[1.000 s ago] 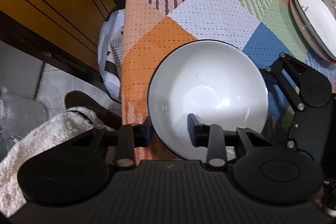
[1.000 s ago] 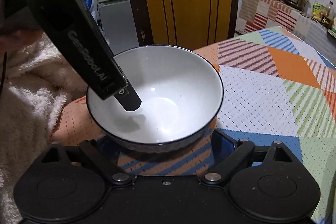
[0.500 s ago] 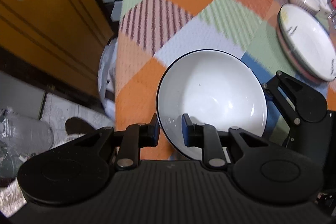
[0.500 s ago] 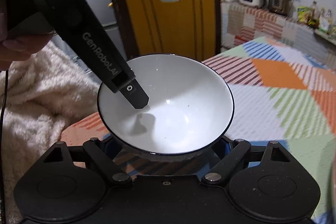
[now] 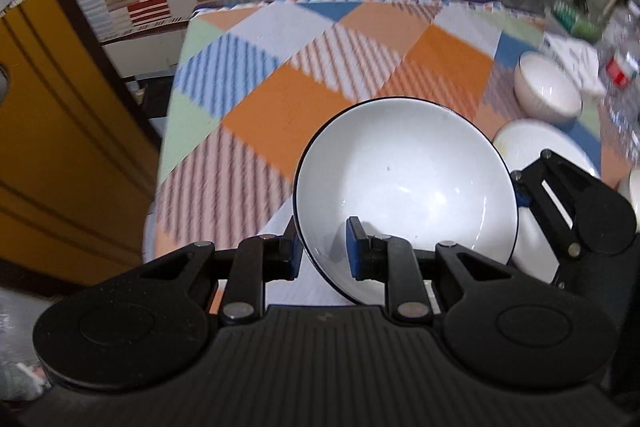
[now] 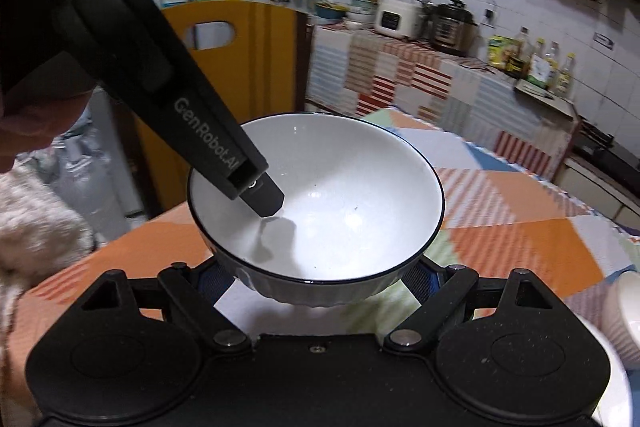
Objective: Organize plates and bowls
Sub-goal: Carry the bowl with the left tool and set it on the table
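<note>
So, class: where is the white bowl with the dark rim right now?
The white bowl with the dark rim is central in both wrist views, above the patchwork tablecloth, the left gripper pinching its near rim, the right gripper around its base.

Two grippers were in view: the left gripper (image 5: 322, 247) and the right gripper (image 6: 320, 281). Between them was one white bowl with a dark rim (image 5: 404, 187). On the one table with a checked cloth (image 5: 288, 99) stood one smaller white bowl (image 5: 546, 91) and at least one white plate (image 5: 532, 147); whether more plates lay stacked beneath it could not be told. A further white dish edge (image 6: 624, 315) showed at the right of the right wrist view. One yellow chair back (image 6: 256, 67) stood by the table. On the far counter sat two cookers (image 6: 424, 19) and about five bottles (image 6: 536, 61).
</note>
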The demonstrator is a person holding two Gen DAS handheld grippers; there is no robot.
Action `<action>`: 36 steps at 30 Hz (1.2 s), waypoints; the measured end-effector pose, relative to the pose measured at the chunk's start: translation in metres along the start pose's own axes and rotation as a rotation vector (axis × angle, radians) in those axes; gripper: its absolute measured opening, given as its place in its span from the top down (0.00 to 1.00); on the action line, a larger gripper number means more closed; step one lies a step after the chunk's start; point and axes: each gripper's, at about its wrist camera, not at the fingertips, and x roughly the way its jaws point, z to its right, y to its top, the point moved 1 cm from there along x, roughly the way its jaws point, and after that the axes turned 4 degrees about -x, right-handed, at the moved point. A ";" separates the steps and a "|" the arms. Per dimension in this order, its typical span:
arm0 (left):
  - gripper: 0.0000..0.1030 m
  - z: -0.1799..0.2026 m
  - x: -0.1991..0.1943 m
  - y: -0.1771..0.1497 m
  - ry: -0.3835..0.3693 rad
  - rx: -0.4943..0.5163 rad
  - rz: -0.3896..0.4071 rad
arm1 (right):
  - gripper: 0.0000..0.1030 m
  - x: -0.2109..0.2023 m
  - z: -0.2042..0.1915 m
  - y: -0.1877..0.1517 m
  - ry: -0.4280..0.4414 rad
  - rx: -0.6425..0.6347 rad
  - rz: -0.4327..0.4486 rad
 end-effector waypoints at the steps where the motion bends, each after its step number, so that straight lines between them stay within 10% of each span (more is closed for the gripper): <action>1: 0.80 0.002 0.006 0.005 -0.009 -0.006 0.005 | 0.12 0.004 0.007 0.001 -0.013 -0.004 -0.005; 28: 0.85 0.015 0.113 0.030 -0.027 -0.170 -0.078 | 0.13 0.094 0.081 -0.003 0.029 -0.035 -0.352; 36: 0.86 0.013 0.113 0.024 -0.037 -0.211 -0.077 | 0.13 0.075 0.077 -0.007 0.023 -0.040 -0.329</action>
